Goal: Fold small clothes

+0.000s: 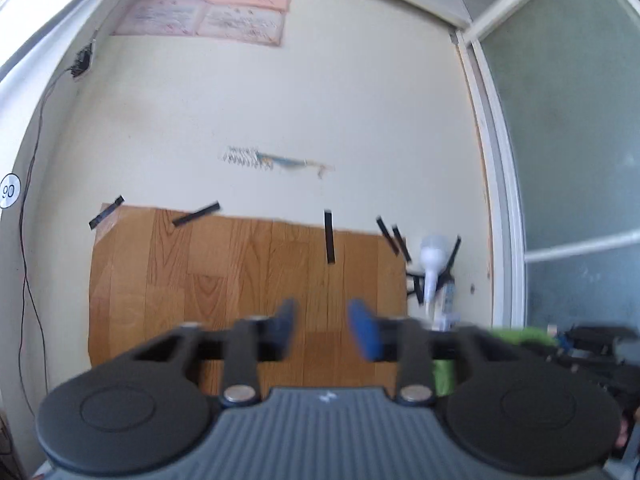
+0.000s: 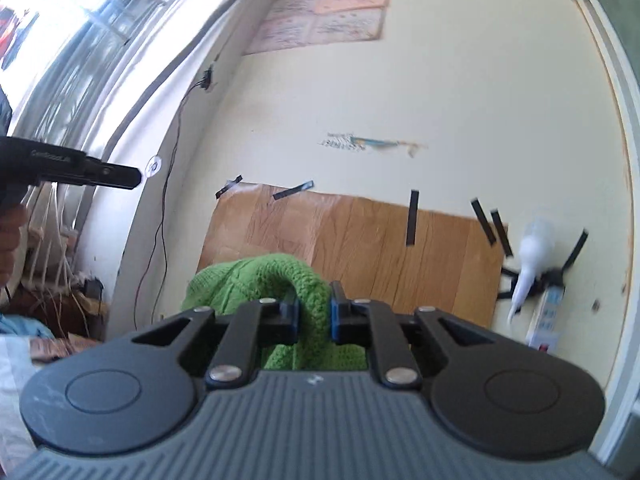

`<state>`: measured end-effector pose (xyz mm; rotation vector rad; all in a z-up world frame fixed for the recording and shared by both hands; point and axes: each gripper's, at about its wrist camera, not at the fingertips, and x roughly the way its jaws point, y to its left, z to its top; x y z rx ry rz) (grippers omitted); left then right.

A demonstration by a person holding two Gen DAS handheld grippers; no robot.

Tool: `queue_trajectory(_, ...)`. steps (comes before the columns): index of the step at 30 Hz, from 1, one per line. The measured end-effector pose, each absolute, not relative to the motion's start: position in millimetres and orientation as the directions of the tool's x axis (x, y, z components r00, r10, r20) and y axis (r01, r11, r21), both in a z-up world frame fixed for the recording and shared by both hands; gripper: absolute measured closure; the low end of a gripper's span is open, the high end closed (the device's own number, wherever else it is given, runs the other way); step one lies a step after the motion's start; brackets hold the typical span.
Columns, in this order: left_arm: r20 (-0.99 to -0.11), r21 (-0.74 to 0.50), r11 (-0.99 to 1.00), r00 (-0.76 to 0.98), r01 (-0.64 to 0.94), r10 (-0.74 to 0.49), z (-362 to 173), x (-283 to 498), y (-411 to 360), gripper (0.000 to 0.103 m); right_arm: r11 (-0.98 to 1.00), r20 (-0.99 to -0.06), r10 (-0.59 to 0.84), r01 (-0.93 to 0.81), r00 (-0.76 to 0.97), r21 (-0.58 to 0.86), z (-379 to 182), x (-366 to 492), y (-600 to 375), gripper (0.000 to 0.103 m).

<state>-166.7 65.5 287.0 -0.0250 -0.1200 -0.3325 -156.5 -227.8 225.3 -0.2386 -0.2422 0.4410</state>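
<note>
My right gripper (image 2: pixel 314 316) is shut on a green knitted garment (image 2: pixel 256 280), which bunches up between and above its blue pads and hangs below them. It is held up in the air, facing a cream wall. My left gripper (image 1: pixel 322 328) is open and empty, its blue pads (image 1: pixel 364 332) apart, also raised toward the wall. A bit of the green garment (image 1: pixel 516 336) shows at the right of the left wrist view, beside the right gripper's black body (image 1: pixel 592 344). The left gripper's black tip (image 2: pixel 120 176) shows at the left of the right wrist view.
A wood-pattern sheet (image 1: pixel 248 280) is taped to the wall with black tape strips. A white bottle (image 1: pixel 432 264) and power strip (image 2: pixel 546 320) stand at the right. A glass door (image 1: pixel 580 160) is at the right, a window (image 2: pixel 80 40) at the left. A cable (image 1: pixel 28 240) hangs down the wall.
</note>
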Motion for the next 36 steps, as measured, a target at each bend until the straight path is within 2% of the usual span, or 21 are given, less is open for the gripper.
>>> queue_trajectory(2,0.054,0.013,0.941,0.94,0.338,-0.338,265.4,-157.7,64.7,0.014,0.864,0.158,0.453,-0.388,0.878,-0.319,214.4,-166.7,-230.1,0.087)
queue_trajectory(4,-0.037,0.008,0.925,0.924,0.38,-0.38,239.8,-143.1,63.2,0.01,0.862,0.129,0.446,-0.386,0.886,-0.33,199.4,-175.5,-236.3,0.087)
queue_trajectory(6,-0.137,-0.04,0.902,0.891,0.431,-0.432,211.6,-125.2,64.5,0.001,0.876,0.101,0.424,-0.38,0.9,-0.298,184.8,-182.6,-246.9,0.087)
queue_trajectory(12,-0.32,-0.232,0.808,0.742,0.542,-0.589,133.6,-74.9,69.6,0.0,0.943,0.022,0.322,-0.319,0.947,-0.091,150.0,-205.1,-286.9,0.086)
queue_trajectory(14,-0.347,-0.279,0.761,0.677,0.586,-0.649,121.0,-59.1,65.5,0.0,0.956,0.001,0.292,-0.291,0.957,-0.039,143.0,-208.8,-298.7,0.086)
queue_trajectory(21,-0.369,-0.285,0.584,0.475,0.76,-0.799,110.3,-41.5,32.9,0.0,0.971,-0.026,0.238,-0.237,0.971,0.042,128.3,-220.6,-311.2,0.086)
queue_trajectory(24,-0.408,-0.252,0.535,0.412,0.807,-0.814,106.1,-46.4,16.9,0.001,0.971,-0.022,0.236,-0.234,0.972,0.056,124.5,-223.3,-312.2,0.086)
queue_trajectory(25,-0.42,-0.233,0.533,0.41,0.813,-0.81,105.6,-49.3,12.3,0.003,0.971,-0.02,0.233,-0.231,0.972,0.06,123.9,-223.0,-311.8,0.086)
queue_trajectory(26,-0.431,-0.21,0.537,0.415,0.817,-0.801,104.2,-53.0,8.7,0.025,0.972,-0.018,0.227,-0.226,0.974,0.063,123.2,-222.8,-311.4,0.086)
queue_trajectory(27,-0.446,-0.188,0.544,0.422,0.818,-0.789,105.0,-56.6,5.2,0.059,0.974,-0.016,0.221,-0.219,0.975,0.064,123.6,-220.3,-311.6,0.086)
queue_trajectory(29,-0.48,-0.143,0.586,0.462,0.798,-0.746,107.8,-64.7,2.7,0.083,0.977,-0.016,0.203,-0.202,0.979,0.064,124.3,-214.9,-311.4,0.086)
queue_trajectory(32,-0.416,-0.07,0.664,0.583,0.745,-0.698,132.5,-84.1,14.5,0.086,0.98,0.005,0.192,-0.192,0.981,0.048,133.2,-206.5,-307.8,0.087)
queue_trajectory(34,-0.324,-0.047,0.716,0.668,0.696,-0.67,164.5,-99.9,29.5,0.087,0.979,0.054,0.203,-0.204,0.978,0.019,147.5,-205.2,-301.7,0.087)
queue_trajectory(36,-0.207,-0.032,0.769,0.749,0.638,-0.63,203.1,-118.5,47.1,0.093,0.975,0.123,0.222,-0.222,0.967,-0.014,169.2,-206.1,-295.0,0.087)
